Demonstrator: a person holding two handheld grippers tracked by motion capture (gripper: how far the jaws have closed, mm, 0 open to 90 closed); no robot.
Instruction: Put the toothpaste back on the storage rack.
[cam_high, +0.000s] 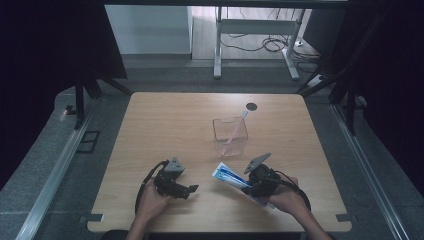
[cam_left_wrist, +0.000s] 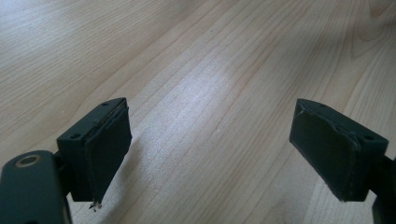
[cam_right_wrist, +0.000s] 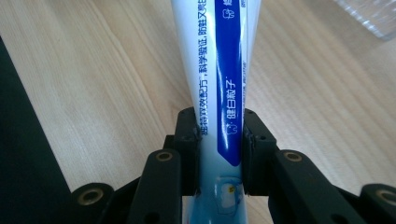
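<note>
A: Starting at the left, the left gripper sits low over the near part of the wooden table, carried by the person's left hand. In the left gripper view its two black jaws stand wide apart, released, with bare wood grain between them and nothing touching either pad.

B: And moving toward the middle?

A: A clear plastic container stands upright a little right of the table's centre, farther away than both grippers. A thin pale toothbrush leans inside it, its head sticking out above the far right corner of the rim.

B: Where is the toothpaste?

A: The toothpaste tube, white with a blue band, lies just near of the container, slanting from far left to near right. The right gripper is clamped across it. In the right gripper view the tube runs straight up between the jaws, and both pads press on its sides near the lower end, so it is grasped firmly. The tube's broad flat end points away toward the container, whose clear corner shows at the far right.

B: And the right hand?

A: The right hand holds that gripper near the table's near right edge.
</note>
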